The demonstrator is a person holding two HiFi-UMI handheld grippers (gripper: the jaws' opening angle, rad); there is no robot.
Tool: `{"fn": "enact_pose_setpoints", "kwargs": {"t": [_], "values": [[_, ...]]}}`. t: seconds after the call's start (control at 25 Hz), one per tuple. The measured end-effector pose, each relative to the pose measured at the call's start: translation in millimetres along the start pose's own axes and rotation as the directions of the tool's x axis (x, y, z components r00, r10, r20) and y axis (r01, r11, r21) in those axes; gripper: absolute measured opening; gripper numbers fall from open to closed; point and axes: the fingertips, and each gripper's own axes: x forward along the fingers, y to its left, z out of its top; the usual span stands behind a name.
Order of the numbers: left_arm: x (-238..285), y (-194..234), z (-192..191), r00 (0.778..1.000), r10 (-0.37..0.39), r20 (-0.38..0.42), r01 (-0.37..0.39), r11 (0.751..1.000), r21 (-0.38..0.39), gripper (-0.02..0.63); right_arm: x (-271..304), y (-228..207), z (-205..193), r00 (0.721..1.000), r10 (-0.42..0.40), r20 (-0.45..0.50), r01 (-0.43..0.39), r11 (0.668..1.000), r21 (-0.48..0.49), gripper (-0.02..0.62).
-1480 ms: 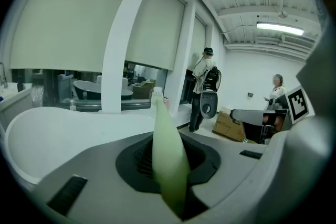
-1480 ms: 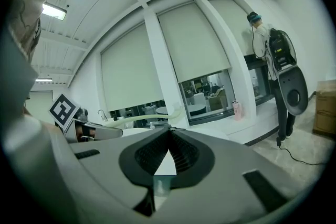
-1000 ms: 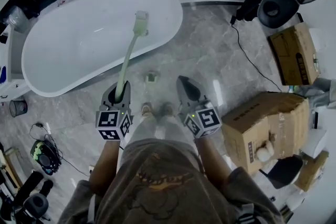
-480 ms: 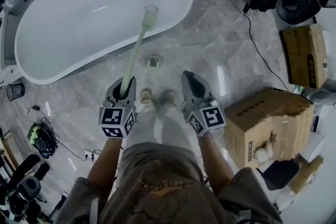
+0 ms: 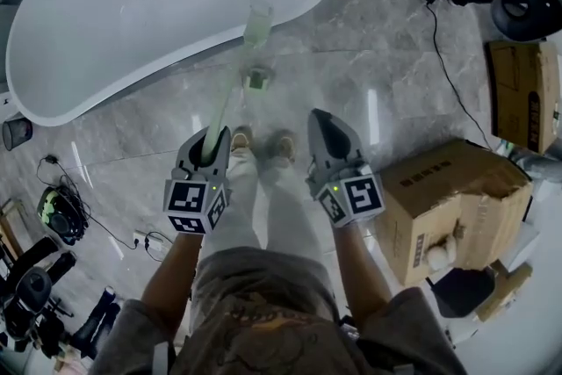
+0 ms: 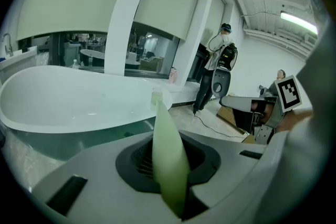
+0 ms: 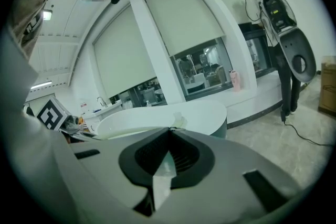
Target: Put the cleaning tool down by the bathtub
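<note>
We are lowering the left gripper [image 5: 211, 143], pinching the cleaning tool [image 5: 228, 94]. Its head at one o'clock is nearing the bathtub [image 5: 132, 13] rim. The right gripper [image 5: 320, 120] is pressed together, empty. Set-down is pending.

A grey marbled floor [image 5: 395, 66] fills the head view, with a small square drain [image 5: 255, 79] set into it. A black cable [image 5: 445, 70] snakes across the floor from a black-and-grey machine [image 5: 527, 0] at the upper right. By the right edge lies a flat cardboard box [image 5: 518, 92], and nearer stands a larger cardboard box [image 5: 457, 193]. Something pale and rounded [image 5: 436, 257] sits against its side, too blurred to name. At the left edge stands a small dark bin [image 5: 16, 133], with dark cabled gear [image 5: 54, 217] further down. In the right gripper view a pink bottle [image 7: 234, 79] stands on the window ledge [image 7: 262, 86], and a person [image 7: 269, 23] stands beside it.
</note>
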Motion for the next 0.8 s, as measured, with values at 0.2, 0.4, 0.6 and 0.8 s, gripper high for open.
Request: {"fn": "enact_pose_setpoints", "kwargs": {"t": [0.2, 0.4, 0.6, 0.8], "values": [[18.4, 3.6, -24.4, 1.000, -0.009, -0.018, 0.009, 1.000, -0.005, 0.060, 10.6, -9.5, -29.8, 1.000, 0.001, -0.021, -0.001, 1.000, -0.001, 0.000], [31.6, 5.1, -50.6, 0.999, -0.020, -0.041, 0.020, 1.000, -0.009, 0.060, 20.2, -15.6, -56.1, 0.999, 0.001, -0.032, -0.001, 1.000, 0.011, 0.000], [39.0, 7.1, -79.9, 0.997, -0.027, -0.069, 0.026, 0.999, -0.019, 0.060, 27.4, -19.4, -82.3, 0.999, 0.006, -0.049, -0.004, 1.000, 0.027, 0.000], [41.0, 7.4, -91.4, 0.998, -0.044, -0.053, 0.045, 0.999, 0.010, 0.060, 31.8, -19.2, -103.2, 0.998, 0.008, -0.066, -0.006, 0.999, 0.035, 0.000]]}}
